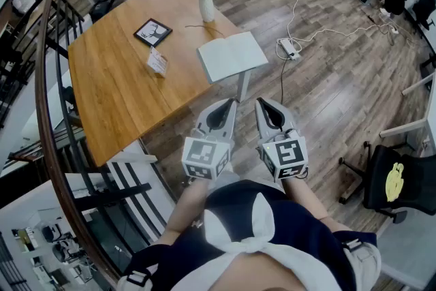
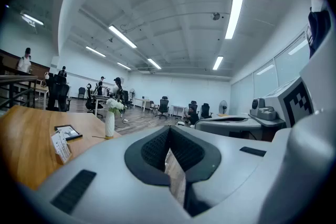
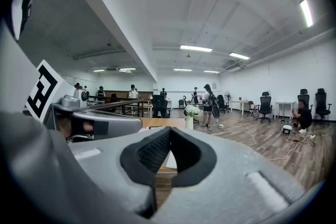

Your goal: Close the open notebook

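The open notebook (image 1: 231,56) lies flat with its white pages up near the right edge of the wooden table (image 1: 116,92). My left gripper (image 1: 227,104) and right gripper (image 1: 263,103) are held side by side in front of me, short of the table and pointing toward the notebook. Both are shut with nothing between the jaws. In the left gripper view the left gripper (image 2: 169,131) has its dark pads meeting at the tips. The right gripper (image 3: 169,131) looks the same, and a white sliver of the notebook (image 3: 169,161) shows in the gap behind its closed tips.
A white vase of flowers (image 1: 206,0) stands just behind the notebook. A framed picture (image 1: 152,32) and a small card stand (image 1: 157,62) sit to its left. A curved railing (image 1: 48,112) runs along the left, cables (image 1: 293,48) lie on the floor, and an office chair (image 1: 402,180) is at right.
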